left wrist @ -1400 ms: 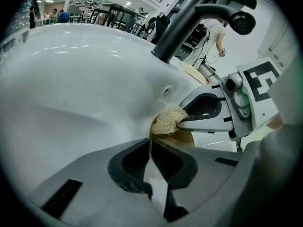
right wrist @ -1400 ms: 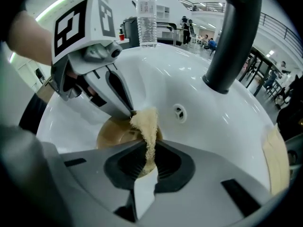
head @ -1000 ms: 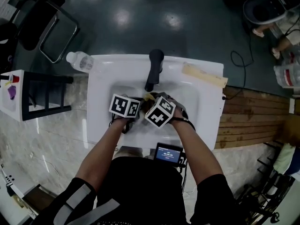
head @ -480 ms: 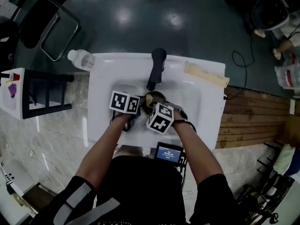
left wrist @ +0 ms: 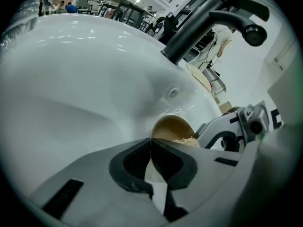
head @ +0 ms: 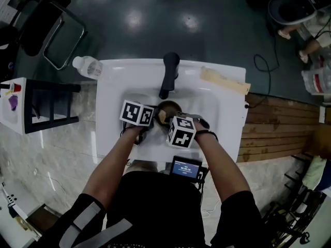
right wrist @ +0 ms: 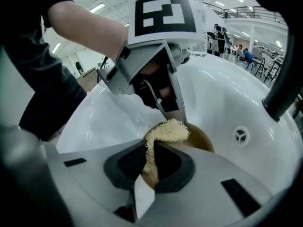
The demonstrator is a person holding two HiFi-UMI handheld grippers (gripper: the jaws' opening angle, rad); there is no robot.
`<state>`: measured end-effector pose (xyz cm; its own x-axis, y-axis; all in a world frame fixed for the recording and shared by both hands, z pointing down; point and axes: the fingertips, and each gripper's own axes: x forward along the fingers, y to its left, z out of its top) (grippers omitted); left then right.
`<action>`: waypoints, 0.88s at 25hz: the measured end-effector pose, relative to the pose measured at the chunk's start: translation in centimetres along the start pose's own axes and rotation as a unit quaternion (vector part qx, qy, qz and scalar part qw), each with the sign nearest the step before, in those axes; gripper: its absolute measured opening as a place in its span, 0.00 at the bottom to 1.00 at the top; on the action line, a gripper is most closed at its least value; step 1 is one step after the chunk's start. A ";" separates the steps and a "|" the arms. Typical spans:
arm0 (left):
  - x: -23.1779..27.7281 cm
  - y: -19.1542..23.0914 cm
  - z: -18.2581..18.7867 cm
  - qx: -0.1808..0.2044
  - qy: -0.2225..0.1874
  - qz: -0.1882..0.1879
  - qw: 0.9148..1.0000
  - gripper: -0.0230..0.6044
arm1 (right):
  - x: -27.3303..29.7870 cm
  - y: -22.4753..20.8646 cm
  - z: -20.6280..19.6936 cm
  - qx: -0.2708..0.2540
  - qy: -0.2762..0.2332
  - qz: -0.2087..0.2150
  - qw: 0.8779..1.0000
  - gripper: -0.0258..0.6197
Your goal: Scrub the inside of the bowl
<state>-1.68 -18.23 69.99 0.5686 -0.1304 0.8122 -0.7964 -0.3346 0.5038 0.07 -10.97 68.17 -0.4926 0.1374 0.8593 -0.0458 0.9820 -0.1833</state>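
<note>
A small brown bowl (head: 168, 109) sits tilted in the white sink (head: 111, 102), below the faucet. My left gripper (left wrist: 151, 144) is shut on the bowl's (left wrist: 171, 128) near rim and holds it. My right gripper (right wrist: 150, 149) is shut on a pale yellow fibrous scrubber (right wrist: 165, 131), whose free end lies over the bowl's (right wrist: 202, 140) inside edge, next to the left gripper's fingers (right wrist: 174, 109). In the head view both marker cubes stand side by side over the basin, the right one (head: 181, 132) nearer the person.
A black faucet (head: 169, 74) arches over the basin, and an overflow hole (right wrist: 241, 135) is in the sink wall. A plastic bottle (head: 87, 66) lies at the sink's back left, a wooden block (head: 225, 81) at its back right. A small screen (head: 186, 168) sits at the front edge.
My right gripper has drawn back toward the person with the scrubber, and more of the bowl shows. The left gripper has kept its place on the rim.
</note>
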 end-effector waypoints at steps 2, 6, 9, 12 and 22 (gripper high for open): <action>-0.1 0.0 0.1 0.008 0.000 0.007 1.000 0.06 | -0.5 0.1 -0.3 -0.011 0.007 -0.005 1.000 0.11; -0.3 0.1 0.3 0.017 0.003 0.011 1.000 0.06 | -1.4 0.3 -1.3 -0.009 0.016 -0.008 1.000 0.11; -0.4 -0.2 0.1 0.024 0.004 0.011 1.000 0.06 | -2.0 0.0 -2.1 -0.003 0.023 -0.016 1.000 0.11; -0.4 -0.3 0.0 0.029 0.007 0.012 0.999 0.06 | -2.6 -0.8 -2.8 0.005 0.032 -0.036 0.999 0.11; -0.2 -1.0 -0.4 0.052 0.018 0.014 0.998 0.06 | -3.3 -5.5 -4.1 0.069 0.054 -0.142 0.986 0.11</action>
<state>-1.08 -17.54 69.47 0.5381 -0.1085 0.8359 -0.7848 -0.4261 0.4499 5.55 -16.30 68.31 -0.3476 -0.1210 0.9298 -0.2909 0.9566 0.0158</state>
